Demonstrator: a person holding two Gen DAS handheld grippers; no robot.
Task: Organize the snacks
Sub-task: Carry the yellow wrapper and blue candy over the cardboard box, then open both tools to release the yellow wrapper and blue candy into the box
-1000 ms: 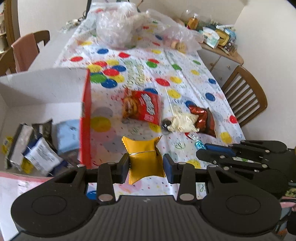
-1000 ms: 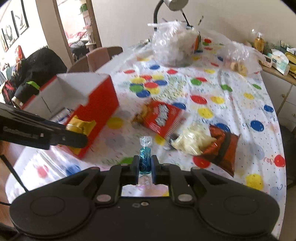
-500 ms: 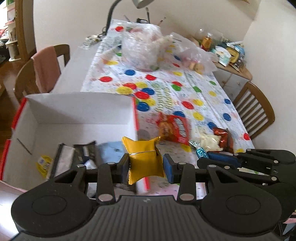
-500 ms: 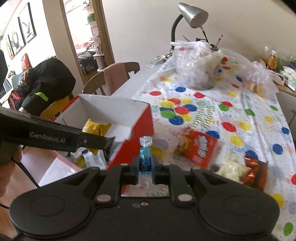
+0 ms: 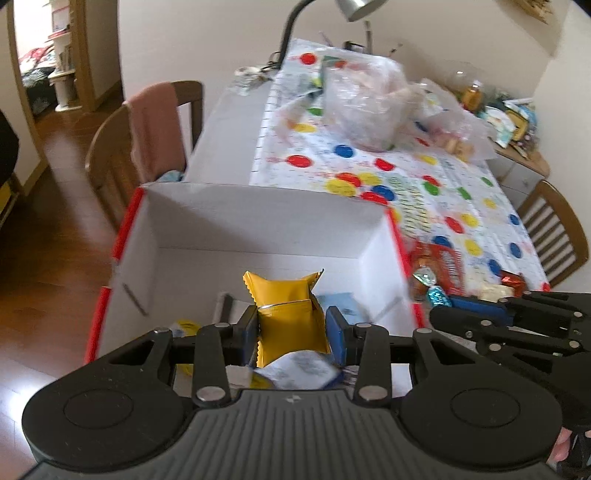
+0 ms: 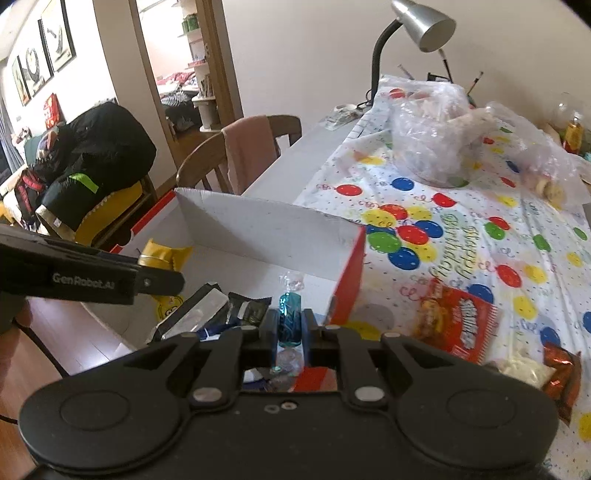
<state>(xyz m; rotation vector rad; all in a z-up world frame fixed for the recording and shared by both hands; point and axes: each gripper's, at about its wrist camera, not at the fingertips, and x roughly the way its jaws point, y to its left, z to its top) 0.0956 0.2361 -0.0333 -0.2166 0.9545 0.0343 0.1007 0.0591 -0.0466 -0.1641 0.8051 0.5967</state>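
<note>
Snacks filled the frame: a yellow packet (image 5: pixel 286 317), clamped upright between the fingers of my left gripper (image 5: pixel 291 332), hung over the open box (image 5: pixel 258 230), a carton with white inner walls and red outer sides that sat at the near edge of the table (image 6: pixel 280 166). My right gripper (image 6: pixel 290 326) pinched a small teal candy (image 6: pixel 289 321) in a twisted clear wrapper, also above the box, just inside its right-hand wall.

On the box floor lay several wrapped items: a silver-and-black packet (image 6: pixel 195 314), a dark wrapper (image 6: pixel 251 308) beside it, a pale blue packet (image 5: pixel 343 302) near the right wall, a white-and-blue packet (image 5: pixel 299 369) close under my left gripper, and something yellow (image 5: pixel 186 326) at the left, too hidden by the fingers to identify.

Outside the box, on the balloon-print tablecloth (image 6: pixel 461 229), a red snack bag (image 6: pixel 458 325) lay flat just beside the box's right wall. Farther right sat a brown-orange bag (image 6: pixel 561 373) with a pale, lumpy packet (image 6: pixel 524 369) touching it. Two clear plastic bags (image 6: pixel 428 136) stood at the far end of the table, under a grey desk lamp (image 6: pixel 421 26). A wooden chair (image 5: pixel 147 140) draped with pink cloth stood along the table's left side.
</note>
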